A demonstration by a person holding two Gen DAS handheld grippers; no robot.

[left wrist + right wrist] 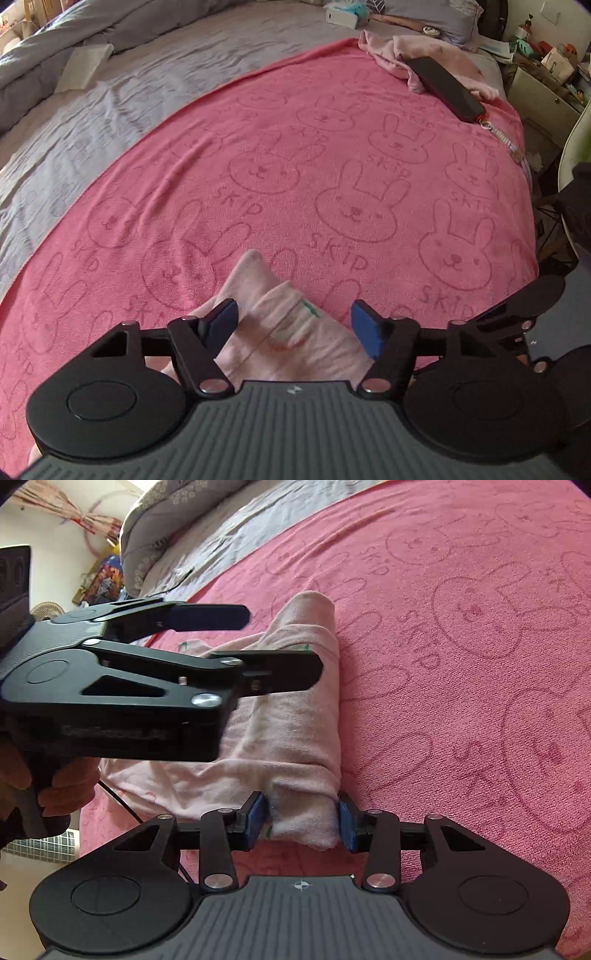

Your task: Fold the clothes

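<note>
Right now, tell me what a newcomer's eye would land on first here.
The pink bunny blanket covering the bed dominates. Near its edge lies a pale pink garment, folded long, with the right gripper clamping its near end and the left gripper astride its far part. A black phone rests at the far corner.

- The towel (pixel 332 155) spread over the bed is deep pink, embossed all over with rabbit faces and the word "SKIP".
- The folded garment (pixel 295 738) is pale pink, with a small green and orange-red print.
- The bedsheet (pixel 110 92) is grey-lilac.
- The phone (pixel 445 86) is black with a red edge.
- The crumpled cloth (pixel 436 50) under the phone is light pink.
- Both grippers, the left gripper (pixel 295 325) and the right gripper (pixel 303 819), are black with blue pads.
</note>
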